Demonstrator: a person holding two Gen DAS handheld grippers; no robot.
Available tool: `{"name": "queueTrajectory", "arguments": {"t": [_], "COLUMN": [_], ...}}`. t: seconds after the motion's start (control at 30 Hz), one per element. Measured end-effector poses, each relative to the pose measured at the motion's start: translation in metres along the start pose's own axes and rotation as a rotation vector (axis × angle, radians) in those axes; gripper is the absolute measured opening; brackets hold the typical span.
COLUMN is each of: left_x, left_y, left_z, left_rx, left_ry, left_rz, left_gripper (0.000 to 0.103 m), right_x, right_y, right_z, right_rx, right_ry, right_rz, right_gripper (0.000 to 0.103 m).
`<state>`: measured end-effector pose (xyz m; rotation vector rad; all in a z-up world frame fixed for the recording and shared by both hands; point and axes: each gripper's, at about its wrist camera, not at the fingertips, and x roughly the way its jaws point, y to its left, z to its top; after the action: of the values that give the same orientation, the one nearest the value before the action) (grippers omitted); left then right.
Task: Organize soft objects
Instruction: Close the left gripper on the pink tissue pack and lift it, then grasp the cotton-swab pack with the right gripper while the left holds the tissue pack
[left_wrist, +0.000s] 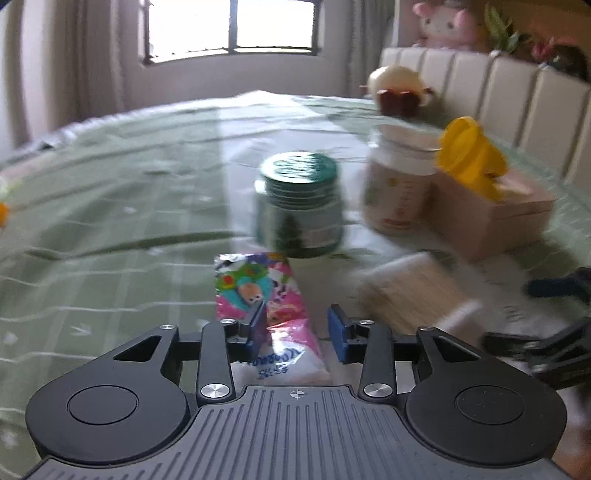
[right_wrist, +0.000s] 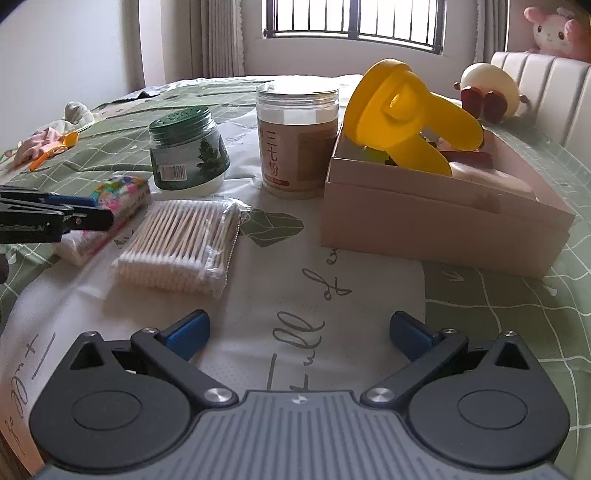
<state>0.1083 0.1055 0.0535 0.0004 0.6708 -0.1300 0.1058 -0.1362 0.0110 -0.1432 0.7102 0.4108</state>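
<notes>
A colourful pink tissue pack (left_wrist: 266, 314) lies on the bed between the blue pads of my left gripper (left_wrist: 299, 328), whose jaws stand apart around it. The right wrist view shows that pack (right_wrist: 118, 199) with the left gripper (right_wrist: 85, 212) over it. A bag of cotton swabs (right_wrist: 181, 243) lies beside it and shows blurred in the left view (left_wrist: 410, 291). My right gripper (right_wrist: 299, 334) is wide open and empty above the white mat. A pink box (right_wrist: 436, 218) holds a yellow soft toy (right_wrist: 406, 110).
A green-lidded jar (right_wrist: 188, 155) and a clear tub of brown powder (right_wrist: 297, 136) stand behind the swabs. A cream plush (right_wrist: 487, 88) sits by the white headboard (right_wrist: 546, 81). Small cloth items (right_wrist: 48, 136) lie at the far left of the green bedsheet (right_wrist: 517, 314).
</notes>
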Motion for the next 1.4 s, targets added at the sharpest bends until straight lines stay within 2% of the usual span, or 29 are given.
{"name": "queueTrajectory", "arguments": {"t": [0.03,0.1,0.17,0.2,0.33,0.4,0.53,0.67,0.83,0.97,1.07,1.13,1.23,1.3,1.33,1.37,1.4], "left_x": [-0.002,-0.008,-0.014,-0.014,0.008,0.012,0.014,0.02,0.024,0.016,0.013,0.013,0.011,0.01,0.009,0.008,0.007], "left_y": [0.0,0.0,0.001,0.001,0.01,0.013,0.017,0.004,0.001,0.008,0.005,0.003,0.007,0.011,0.012,0.013,0.015], "left_z": [0.001,0.001,0.003,0.004,0.005,0.004,0.008,0.007,0.001,-0.005,-0.009,-0.009,-0.012,-0.014,-0.015,-0.017,-0.017], "left_rx": [-0.006,-0.02,-0.029,-0.028,-0.023,-0.039,-0.108,-0.046,-0.046,-0.063,-0.068,-0.054,-0.06,-0.068,-0.069,-0.069,-0.069], "left_ry": [-0.002,-0.043,-0.102,-0.107,0.001,-0.015,0.009,-0.006,-0.03,-0.026,-0.025,-0.029,-0.032,-0.034,-0.036,-0.037,-0.039], "left_rz": [-0.02,-0.012,0.051,0.087,0.143,0.11,-0.006,-0.013,-0.031,-0.064,-0.08,-0.084,-0.104,-0.123,-0.13,-0.139,-0.147], "left_gripper": [0.041,0.041,0.041,0.04,0.041,0.041,0.042,0.044,0.045,0.045,0.045,0.045,0.045,0.045,0.045,0.045,0.045], "right_x": [-0.001,-0.003,-0.005,-0.004,-0.003,-0.003,-0.004,-0.005,-0.007,-0.02,-0.015,-0.001,0.032,0.046,0.047,0.045,0.043], "right_y": [-0.001,0.0,0.0,0.0,0.0,0.0,0.001,0.003,0.006,0.013,0.03,0.036,0.034,0.029,0.028,0.029,0.031], "right_z": [-0.001,-0.002,-0.004,-0.003,-0.002,-0.002,-0.003,-0.003,0.005,0.025,0.047,0.06,0.074,0.076,0.076,0.077,0.076], "right_rx": [0.003,-0.003,-0.004,-0.002,-0.004,-0.012,-0.021,-0.028,-0.022,0.073,0.076,0.088,0.159,0.219,0.233,0.23,0.215], "right_ry": [-0.003,-0.005,-0.007,-0.004,-0.004,-0.007,-0.013,-0.016,0.011,-0.009,-0.018,0.011,0.115,0.158,0.157,0.158,0.166], "right_rz": [0.004,0.006,0.009,0.008,0.007,0.009,0.008,-0.001,-0.007,0.147,0.151,0.144,0.164,0.175,0.171,0.166,0.165], "right_gripper": [0.103,0.103,0.103,0.103,0.103,0.103,0.103,0.103,0.103,0.103,0.103,0.103,0.102,0.1,0.096,0.083,0.075]}}
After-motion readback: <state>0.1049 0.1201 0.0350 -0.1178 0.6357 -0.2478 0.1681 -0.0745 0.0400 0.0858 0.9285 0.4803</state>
